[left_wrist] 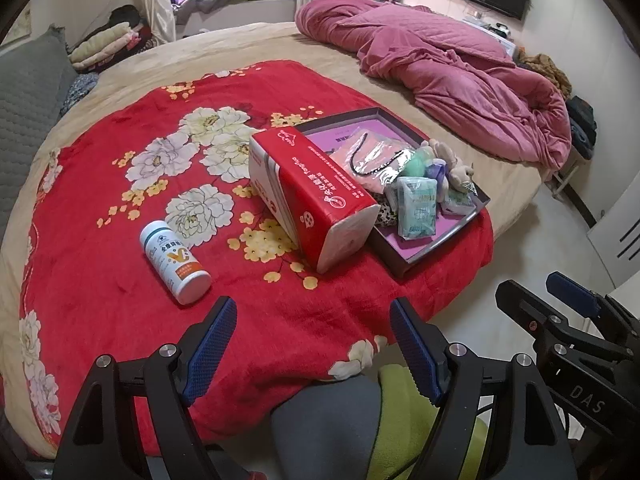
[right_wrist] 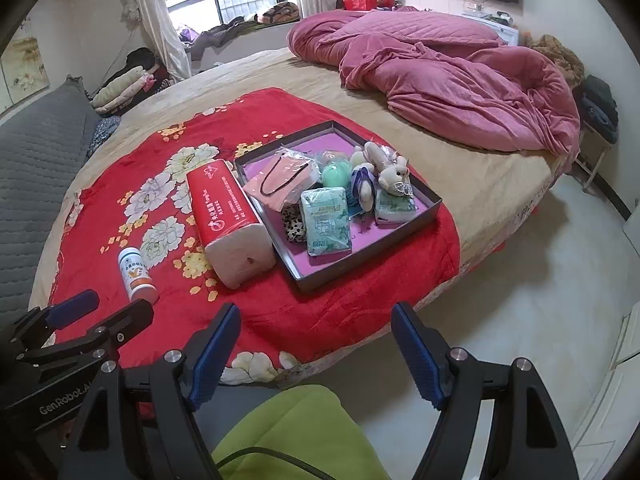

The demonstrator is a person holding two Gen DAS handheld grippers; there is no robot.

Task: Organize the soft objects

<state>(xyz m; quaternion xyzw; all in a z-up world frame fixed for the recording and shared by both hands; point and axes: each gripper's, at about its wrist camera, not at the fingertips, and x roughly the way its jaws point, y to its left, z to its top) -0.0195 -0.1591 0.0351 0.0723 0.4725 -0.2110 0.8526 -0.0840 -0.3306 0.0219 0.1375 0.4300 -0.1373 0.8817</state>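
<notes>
Both my tools, left tool (left_wrist: 312, 344) and right tool (right_wrist: 316, 348), gape empty; the tissue pack (right_wrist: 232, 224) lies ahead-left of the right tool, long axis pointing away, beside the tray (right_wrist: 434, 200).

Bed (right_wrist: 480, 184) carries red floral blanket (right_wrist: 304, 304) and pink quilt (right_wrist: 460, 88).
</notes>
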